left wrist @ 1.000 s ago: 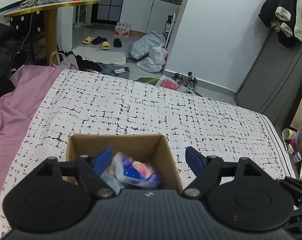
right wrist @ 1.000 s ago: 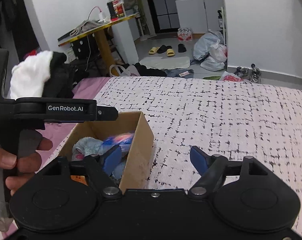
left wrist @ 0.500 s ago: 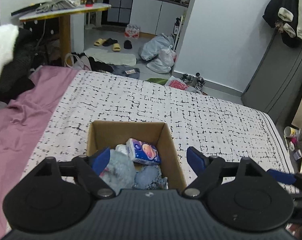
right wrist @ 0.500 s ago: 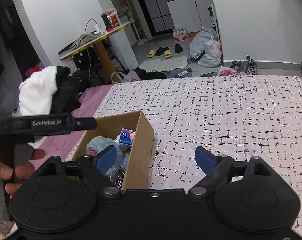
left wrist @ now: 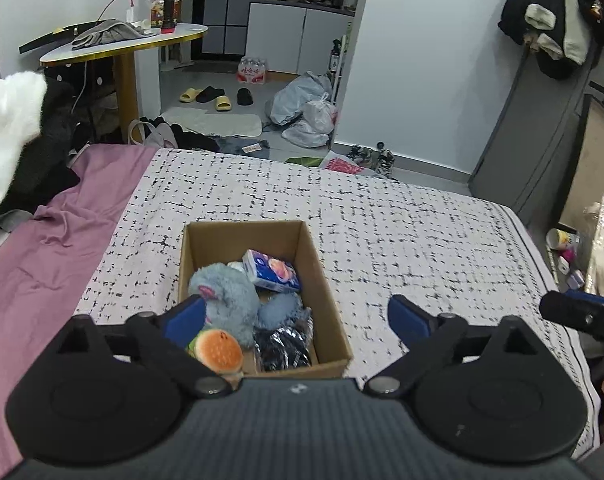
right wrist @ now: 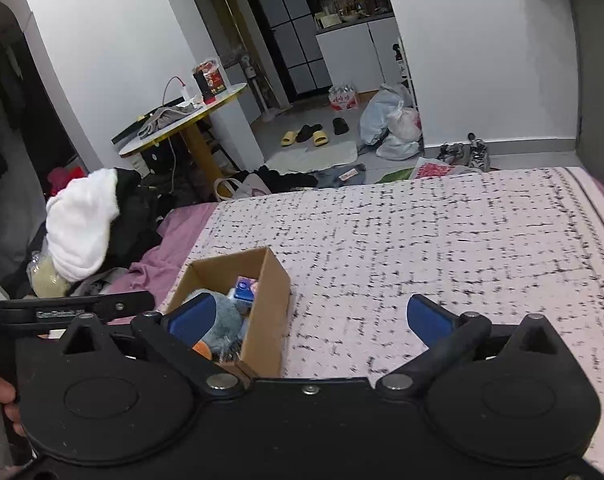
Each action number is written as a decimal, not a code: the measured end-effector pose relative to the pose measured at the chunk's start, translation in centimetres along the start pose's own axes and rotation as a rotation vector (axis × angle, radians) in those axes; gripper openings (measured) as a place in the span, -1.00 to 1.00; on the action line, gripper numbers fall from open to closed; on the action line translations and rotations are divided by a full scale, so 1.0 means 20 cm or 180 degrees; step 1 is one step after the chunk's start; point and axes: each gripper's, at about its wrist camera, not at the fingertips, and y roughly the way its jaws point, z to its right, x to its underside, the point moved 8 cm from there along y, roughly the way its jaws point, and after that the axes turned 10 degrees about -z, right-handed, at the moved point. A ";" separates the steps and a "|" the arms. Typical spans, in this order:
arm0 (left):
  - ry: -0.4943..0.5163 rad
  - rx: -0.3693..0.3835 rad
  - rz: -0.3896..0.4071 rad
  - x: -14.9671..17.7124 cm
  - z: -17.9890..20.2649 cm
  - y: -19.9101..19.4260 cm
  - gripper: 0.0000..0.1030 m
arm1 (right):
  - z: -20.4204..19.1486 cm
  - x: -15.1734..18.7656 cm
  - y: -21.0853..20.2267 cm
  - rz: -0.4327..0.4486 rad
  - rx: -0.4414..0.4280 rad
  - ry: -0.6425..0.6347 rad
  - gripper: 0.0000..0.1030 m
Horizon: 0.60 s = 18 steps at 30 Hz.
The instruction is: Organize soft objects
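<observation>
An open brown cardboard box (left wrist: 325, 292) sits on the bed's white black-flecked bedspread (left wrist: 401, 224), near its left edge where a mauve sheet (left wrist: 50, 256) begins. Inside the box lie a fluffy grey-blue plush toy (left wrist: 226, 296) at the left, a small blue-and-white printed tissue packet (left wrist: 272, 271) leaning toward the far right, an orange burger-shaped soft toy (left wrist: 218, 350) at the near left corner, a grey-blue fuzzy cloth (left wrist: 280, 308) in the middle, and a dark crinkly packet (left wrist: 284, 346) at the near right. The left gripper (left wrist: 298, 316) hangs above the near end of the box, its blue-padded jaws opening wide with nothing clamped between them; the box contents lie below the gap. The right gripper (right wrist: 309, 316) hovers to the right of the box over the bedspread, jaws likewise opening wide and empty, its left pad showing in front of the plush toy. Beyond the bed, a round white counter with a yellow rim (left wrist: 142, 42) carries a grey cloth.
</observation>
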 end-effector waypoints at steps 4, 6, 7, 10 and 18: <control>0.0068 0.0018 0.0010 0.06 0.03 -0.08 0.99 | 0.01 0.02 -0.08 0.0029 -0.0026 0.0010 1.00; 0.0066 0.0041 0.0010 0.08 0.04 -0.11 1.00 | 0.01 0.03 -0.12 0.0054 -0.0043 -0.0011 1.00; 0.0073 0.0043 0.0016 0.09 0.04 -0.13 1.00 | 0.00 0.03 -0.14 0.0066 -0.0045 -0.0027 1.00; 0.0083 0.0025 0.0064 0.13 0.04 -0.18 1.00 | -0.01 0.05 -0.20 0.0074 -0.0013 -0.0095 1.00; 0.0100 -0.0097 0.0212 0.18 0.00 -0.31 1.00 | -0.07 0.09 -0.32 0.0011 -0.0183 -0.0122 1.00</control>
